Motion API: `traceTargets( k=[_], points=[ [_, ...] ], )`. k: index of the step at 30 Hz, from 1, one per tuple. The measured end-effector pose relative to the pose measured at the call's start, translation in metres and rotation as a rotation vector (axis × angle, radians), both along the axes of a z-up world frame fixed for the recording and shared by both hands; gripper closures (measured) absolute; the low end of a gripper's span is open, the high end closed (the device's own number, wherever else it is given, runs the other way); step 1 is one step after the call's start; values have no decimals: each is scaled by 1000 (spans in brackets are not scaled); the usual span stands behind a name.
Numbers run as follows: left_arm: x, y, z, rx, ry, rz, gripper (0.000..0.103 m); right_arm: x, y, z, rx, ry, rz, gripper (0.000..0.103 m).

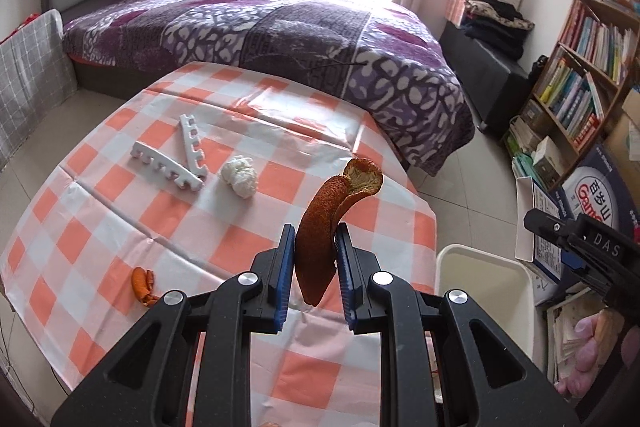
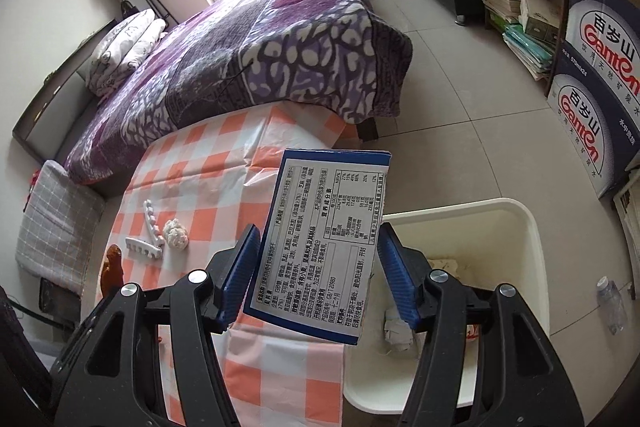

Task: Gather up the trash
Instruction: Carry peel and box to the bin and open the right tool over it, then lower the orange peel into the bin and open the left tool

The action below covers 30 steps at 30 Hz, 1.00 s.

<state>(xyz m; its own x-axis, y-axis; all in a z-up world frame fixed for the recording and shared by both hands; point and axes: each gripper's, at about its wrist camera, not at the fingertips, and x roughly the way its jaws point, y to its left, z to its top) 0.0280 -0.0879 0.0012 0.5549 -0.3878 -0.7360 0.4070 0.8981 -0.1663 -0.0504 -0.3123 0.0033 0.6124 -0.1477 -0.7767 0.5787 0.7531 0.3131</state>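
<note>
Count on the checked tablecloth (image 1: 224,195): two white toothed foam strips (image 1: 176,163) crossing in a V, one crumpled white tissue ball (image 1: 240,177) just beside them at their 3 o'clock, one small orange peel scrap (image 1: 143,286) near the table's edge at 8 o'clock from the strips. One more scrap shows partly at the lower frame edge; cannot identify.

One white trash bin (image 2: 532,227) stands on the floor against the table's side, at 4 o'clock from the table in the left wrist view. Inside: crumpled paper (image 2: 396,331) and other pale bits, count unclear.

Left gripper (image 1: 314,259): jaws drawn in tight on one long curled strip of dried orange peel (image 1: 320,227); both blue pads (image 1: 286,267) press its sides. The peel stands upright, its tip curling toward 1 o'clock, over the table near the bin-side edge.

Right gripper (image 2: 316,267): jaws about halfway wide, clamping one flattened blue-bordered food carton (image 2: 320,247), nutrition panel facing the camera. Pads bear on the carton's left and right edges. Carton hangs over the table edge and the bin's near rim, tilted toward 1 o'clock.
</note>
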Motion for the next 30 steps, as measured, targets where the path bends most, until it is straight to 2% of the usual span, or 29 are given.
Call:
traceTargets(
  k=[7, 9, 11, 30],
  points=[
    [-24, -47, -8, 4, 11, -116, 82, -26, -28, 5, -31, 11, -85, 42],
    [-31, -59, -12, 11, 15, -146, 82, -35, -38, 5, -27, 9, -110, 33],
    [-38, -71, -16, 17, 19, -174, 82, -43, -47, 6, -24, 5, -138, 29],
    [-92, -159, -45, 20, 101, -401, 81, -103, -116, 14, 42, -50, -317, 18]
  ],
)
